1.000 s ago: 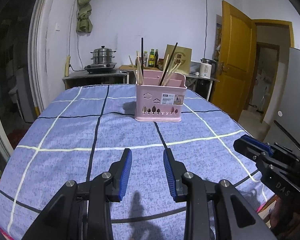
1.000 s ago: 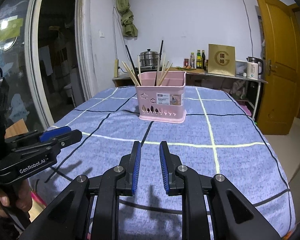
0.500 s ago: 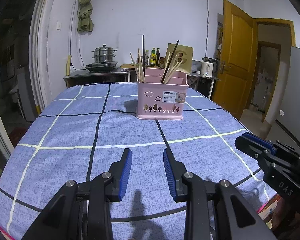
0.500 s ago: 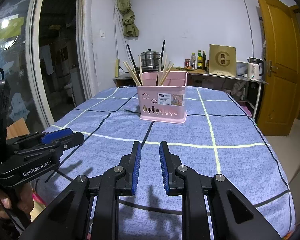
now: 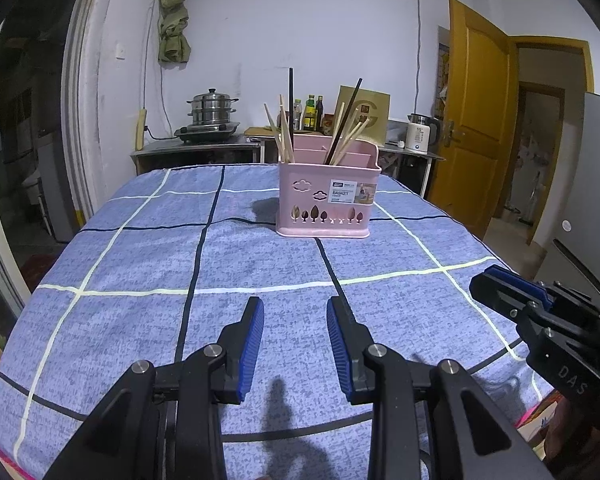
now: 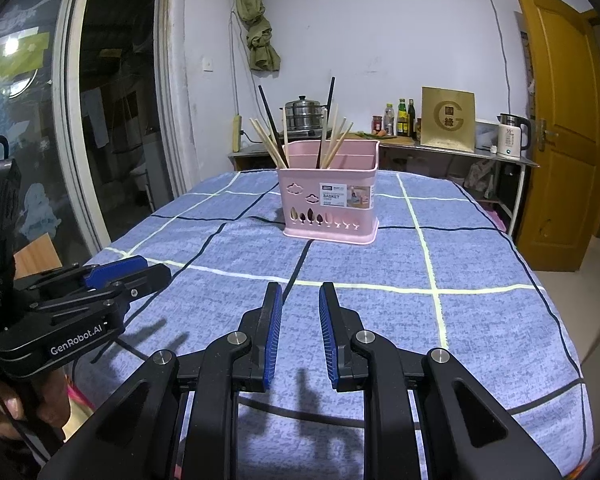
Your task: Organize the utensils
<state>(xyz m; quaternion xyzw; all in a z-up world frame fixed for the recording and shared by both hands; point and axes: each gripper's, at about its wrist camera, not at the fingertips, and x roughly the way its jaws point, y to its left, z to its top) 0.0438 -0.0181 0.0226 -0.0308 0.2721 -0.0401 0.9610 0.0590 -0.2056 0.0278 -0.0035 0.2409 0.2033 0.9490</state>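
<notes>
A pink utensil basket (image 5: 326, 204) stands upright on the blue checked tablecloth (image 5: 140, 248), far ahead of both grippers; it also shows in the right wrist view (image 6: 332, 196). Several wooden chopsticks (image 5: 284, 136) and two black chopsticks (image 5: 342, 124) stand in it. My left gripper (image 5: 295, 312) is open and empty, low over the near part of the table. My right gripper (image 6: 299, 298) is open with a narrower gap and empty. Each gripper shows in the other's view, the right (image 5: 512, 292) and the left (image 6: 120, 276).
Behind the table a counter (image 5: 204, 148) carries a steel steamer pot (image 5: 210, 110), bottles (image 5: 310, 112), a gold box (image 6: 446, 118) and a white kettle (image 6: 510, 142). A yellow door (image 5: 476, 120) stands at the right, a glass door (image 6: 40, 120) at the left.
Both views have dropped and drawn back slightly, so the basket sits a little higher in frame. The jaws' gaps have not changed.
</notes>
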